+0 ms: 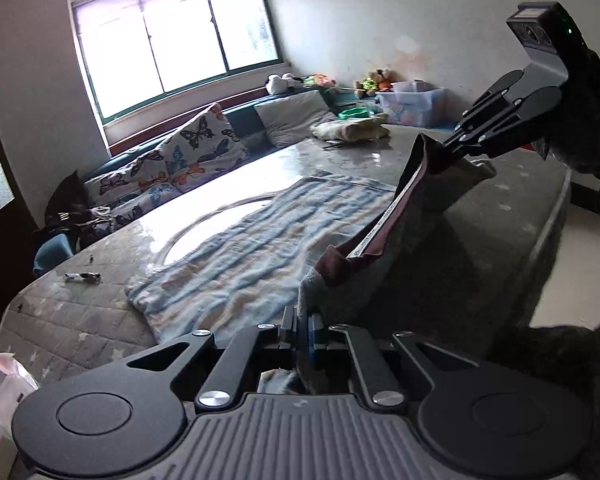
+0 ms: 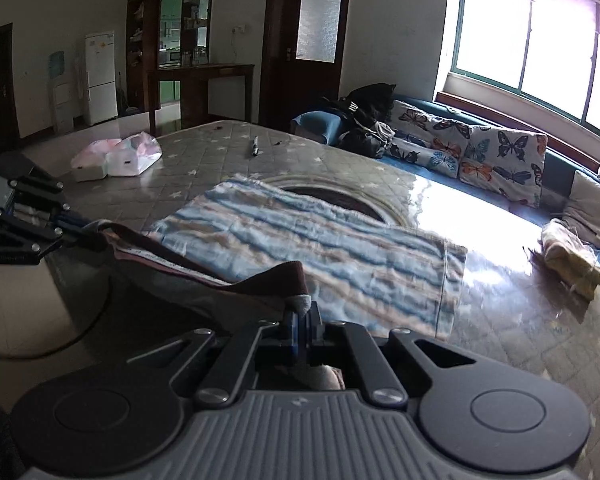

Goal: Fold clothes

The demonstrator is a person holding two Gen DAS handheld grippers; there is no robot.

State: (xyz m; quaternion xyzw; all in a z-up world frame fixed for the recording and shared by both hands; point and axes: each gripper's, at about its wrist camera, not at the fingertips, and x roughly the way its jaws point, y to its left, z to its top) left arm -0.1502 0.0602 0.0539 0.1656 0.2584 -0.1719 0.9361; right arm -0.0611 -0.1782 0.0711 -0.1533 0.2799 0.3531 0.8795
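A grey cloth with a dark red band [image 1: 364, 248] [image 2: 204, 280] is stretched between my two grippers, lifted off the near edge of the mattress. My left gripper [image 1: 302, 332] [image 2: 72, 224] is shut on one end of it. My right gripper [image 2: 302, 320] [image 1: 452, 148] is shut on the other end. A blue and beige striped towel [image 1: 260, 240] [image 2: 320, 248] lies flat on the mattress just beyond the held cloth. Whether the two cloths are joined I cannot tell.
The quilted mattress [image 2: 204, 148] has a plastic cover that glares under the window. On it lie a white plastic bag [image 2: 116, 156], a pen [image 2: 255, 146] and a yellow bundle [image 2: 568, 256]. Butterfly cushions [image 2: 500, 156] line the far side. A storage box [image 1: 412, 104] stands by the wall.
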